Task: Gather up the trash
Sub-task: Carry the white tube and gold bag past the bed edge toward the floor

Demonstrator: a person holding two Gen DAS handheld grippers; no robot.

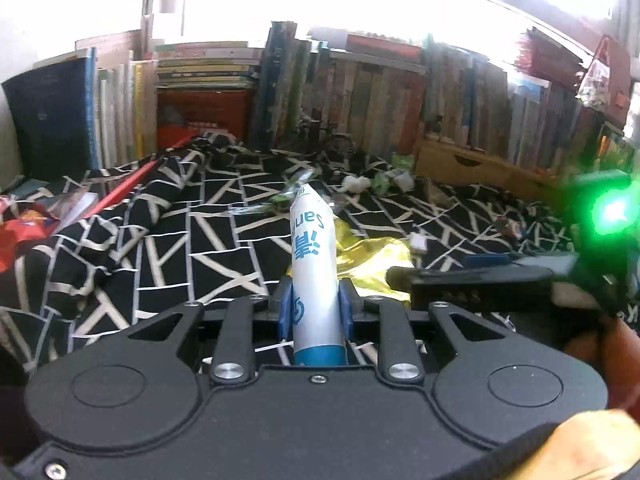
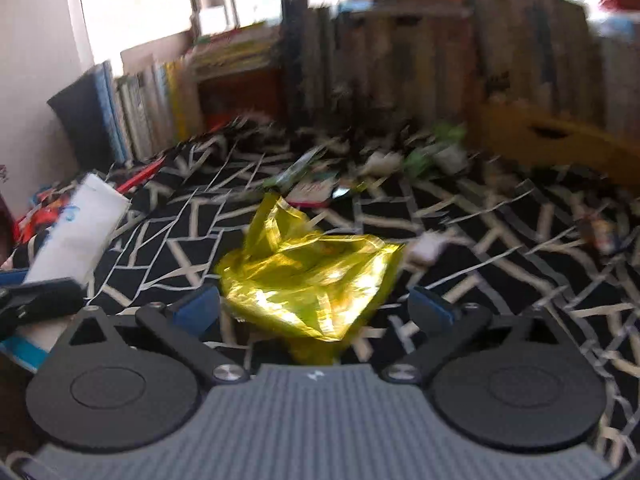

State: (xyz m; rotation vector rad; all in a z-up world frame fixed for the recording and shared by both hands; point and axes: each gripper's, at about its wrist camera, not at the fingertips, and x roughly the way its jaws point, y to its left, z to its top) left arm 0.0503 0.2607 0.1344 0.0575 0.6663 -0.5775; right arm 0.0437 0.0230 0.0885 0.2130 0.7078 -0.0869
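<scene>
Left wrist: my left gripper (image 1: 316, 312) clamps a white-and-blue tube (image 1: 314, 264); scraps (image 1: 356, 183) litter the patterned cloth (image 1: 180, 240) beyond. Right wrist: my right gripper (image 2: 316, 306) gapes around a yellow foil wrapper (image 2: 308, 276), ungripped; most trash remains.

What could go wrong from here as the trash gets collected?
1. The right tool is wide open around the yellow foil wrapper; closing could pinch the patterned bedcover too.
2. The left tool grips the white tube near its capped end, so it may swing or slip.
3. The tools sit close together and could collide.
</scene>
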